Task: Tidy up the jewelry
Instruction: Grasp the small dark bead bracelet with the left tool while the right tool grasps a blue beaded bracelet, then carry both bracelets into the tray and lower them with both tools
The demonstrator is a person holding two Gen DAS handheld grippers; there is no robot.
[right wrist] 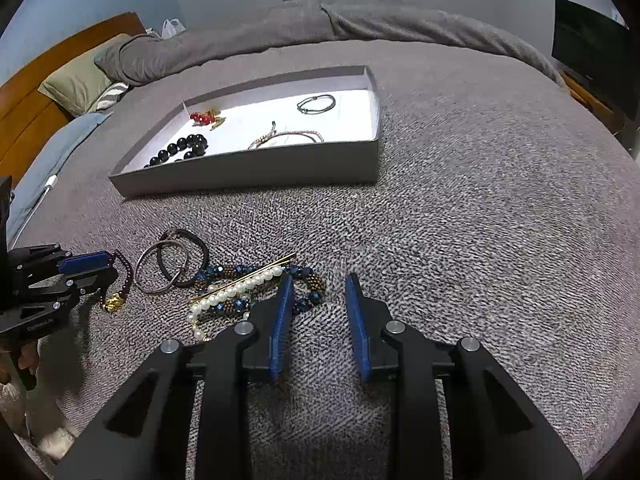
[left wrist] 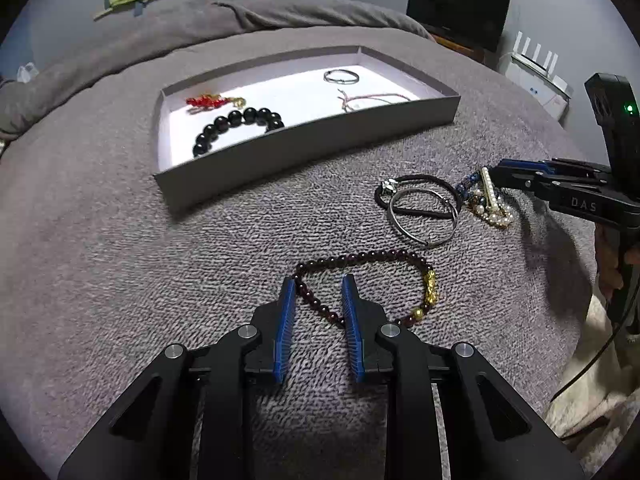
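Note:
A grey tray (left wrist: 304, 148) on the bed holds a black bead bracelet (left wrist: 236, 126), a red charm piece (left wrist: 208, 101), a silver ring bangle (left wrist: 341, 76) and a pink cord bracelet (left wrist: 372, 100). My left gripper (left wrist: 319, 284) is open, its fingers straddling the left part of a dark red bead bracelet with gold charm (left wrist: 372, 256). My right gripper (right wrist: 319, 280) is open, its left finger by a pile of pearl and blue bead jewelry (right wrist: 240, 288). A silver hoop and black hair tie (right wrist: 168, 264) lie left of the pile.
The grey blanket (right wrist: 480, 220) covers the bed. Pillows (right wrist: 80, 80) and a wooden headboard (right wrist: 24, 92) are at far left in the right wrist view. A dark monitor (left wrist: 456, 4) and white router (left wrist: 536, 68) stand beyond the bed.

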